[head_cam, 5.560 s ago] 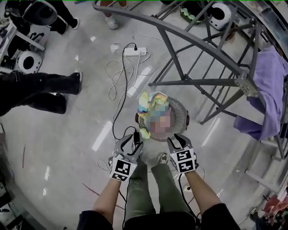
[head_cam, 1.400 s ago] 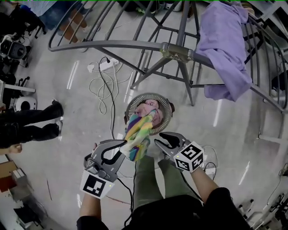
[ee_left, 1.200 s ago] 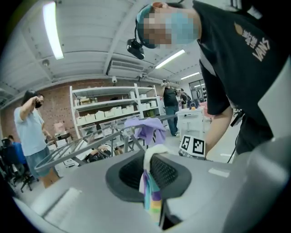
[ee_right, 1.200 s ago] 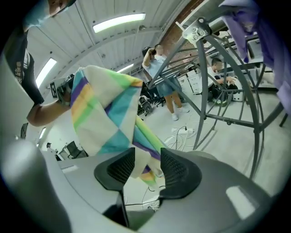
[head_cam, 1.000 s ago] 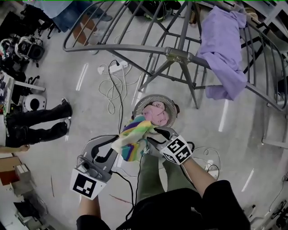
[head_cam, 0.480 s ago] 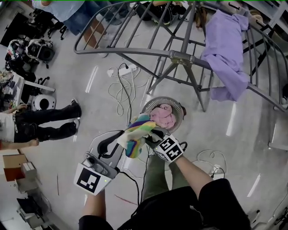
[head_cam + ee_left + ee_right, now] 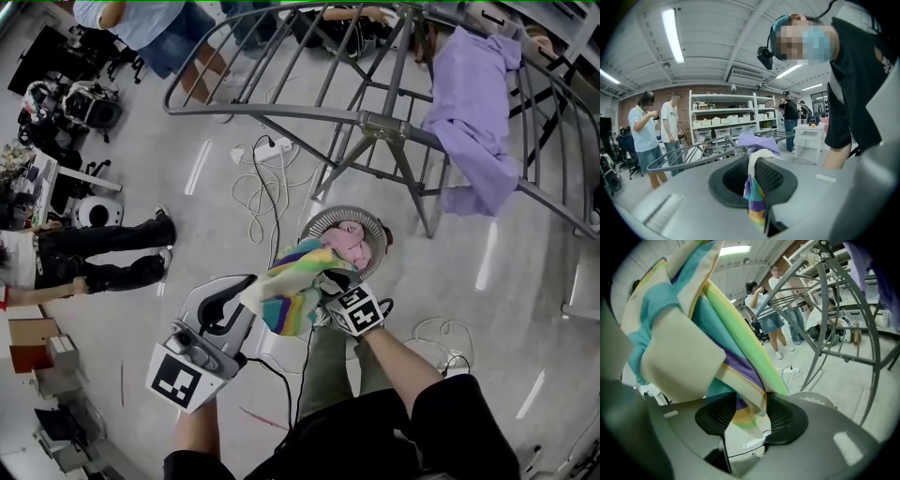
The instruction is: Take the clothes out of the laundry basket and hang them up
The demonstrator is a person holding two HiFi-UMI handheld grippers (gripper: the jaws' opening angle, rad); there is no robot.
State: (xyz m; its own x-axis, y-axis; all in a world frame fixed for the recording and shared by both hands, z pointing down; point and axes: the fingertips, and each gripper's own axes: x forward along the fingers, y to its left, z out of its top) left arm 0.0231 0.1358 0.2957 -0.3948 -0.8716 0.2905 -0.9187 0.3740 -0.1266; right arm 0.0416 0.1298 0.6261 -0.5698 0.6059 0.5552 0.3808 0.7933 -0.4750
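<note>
Legible text, numbers, brands, signs: none found.
- Left marker cube (image 7: 177, 383): black-and-white square pattern only, no characters.
- Right marker cube (image 7: 359, 310): same kind of pattern, no characters.
- Black shirt sleeve (image 7: 885, 58): pale print, too blurred to read.
- Boxes on the white shelves (image 7: 722, 119): any labels too small to make out.

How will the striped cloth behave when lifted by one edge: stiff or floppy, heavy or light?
Probably floppy: the cloth sags in folds where the left gripper pinches just a thin edge. Likely light, since that small pinch seems to carry it. It should drape over a bar, as the purple garment does on the rack.
</note>
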